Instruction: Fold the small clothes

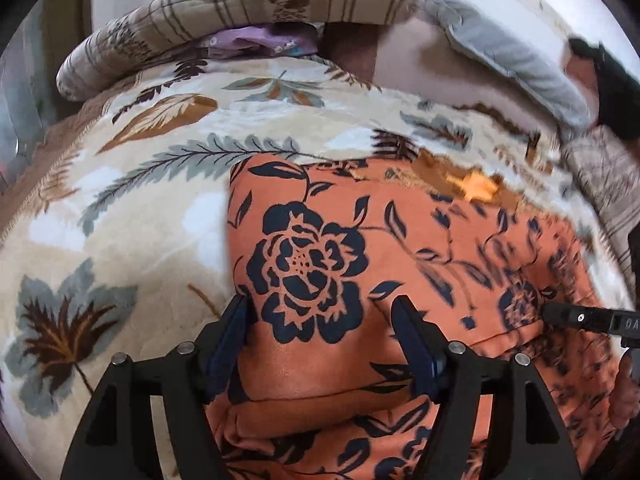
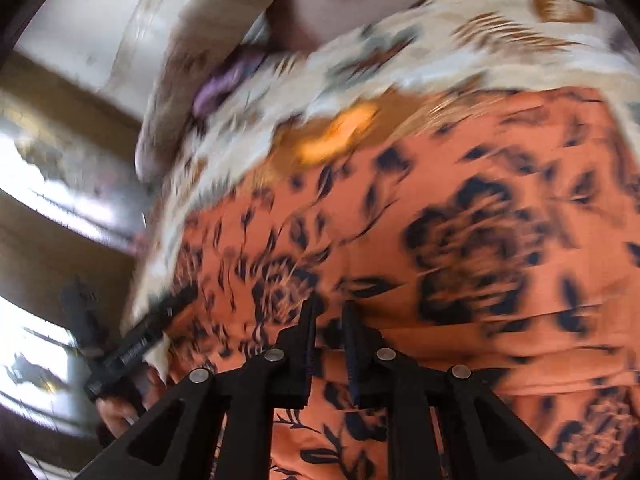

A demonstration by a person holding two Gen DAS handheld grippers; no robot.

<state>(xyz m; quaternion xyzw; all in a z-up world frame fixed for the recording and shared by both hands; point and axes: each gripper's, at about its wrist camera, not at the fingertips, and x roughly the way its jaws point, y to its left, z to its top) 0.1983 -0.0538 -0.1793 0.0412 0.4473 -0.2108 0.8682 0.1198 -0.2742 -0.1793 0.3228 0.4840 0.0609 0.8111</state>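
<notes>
An orange garment with a dark blue flower print lies folded on a leaf-patterned blanket. My left gripper is open, its fingers wide apart over the garment's near part, with nothing between them. My right gripper hovers over the same garment with a narrow gap between its fingers; the view is blurred, and I cannot tell whether cloth is pinched. Its tip shows at the right edge of the left wrist view, touching the garment.
A rolled striped quilt and a grey pillow lie along the back of the bed. A purple cloth is tucked under the quilt. The blanket edge drops off at the left; a window and wall show in the right wrist view.
</notes>
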